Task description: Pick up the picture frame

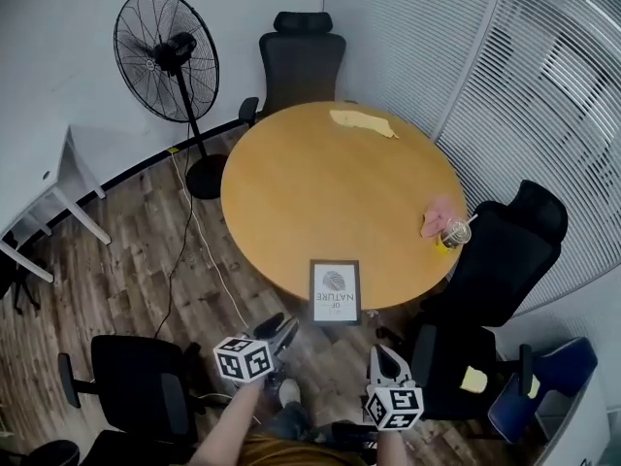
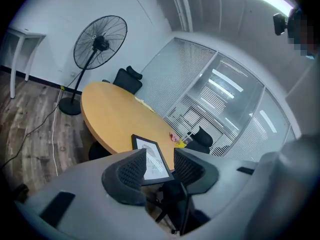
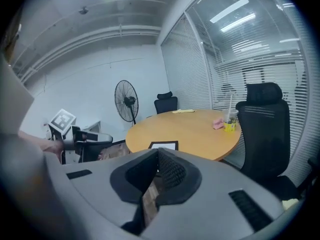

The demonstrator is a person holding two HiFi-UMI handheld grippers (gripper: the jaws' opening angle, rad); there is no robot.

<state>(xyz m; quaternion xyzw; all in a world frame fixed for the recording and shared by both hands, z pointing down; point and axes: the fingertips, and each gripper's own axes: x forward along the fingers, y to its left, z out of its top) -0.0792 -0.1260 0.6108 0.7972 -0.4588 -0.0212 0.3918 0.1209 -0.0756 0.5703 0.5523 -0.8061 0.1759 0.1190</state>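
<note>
The picture frame (image 1: 335, 291), black-edged with a white print, lies flat at the near edge of the round wooden table (image 1: 330, 183). Both grippers hang short of that edge, over the floor. My left gripper (image 1: 287, 329) stands open and empty. In the left gripper view the frame (image 2: 148, 153) shows through the gap between the jaws of my left gripper (image 2: 160, 165), still some way beyond them. My right gripper (image 1: 382, 356) is to the right of it, with jaw tips touching and nothing held. In the right gripper view the frame (image 3: 164, 145) lies just past my right gripper (image 3: 158, 155).
A pedestal fan (image 1: 167, 56) stands at the back left, its cable trailing over the wooden floor. Black office chairs (image 1: 301, 61) (image 1: 505, 250) (image 1: 136, 386) ring the table. A cup with a straw (image 1: 454, 233), a pink cloth (image 1: 436, 216) and a yellow cloth (image 1: 361, 122) lie on it.
</note>
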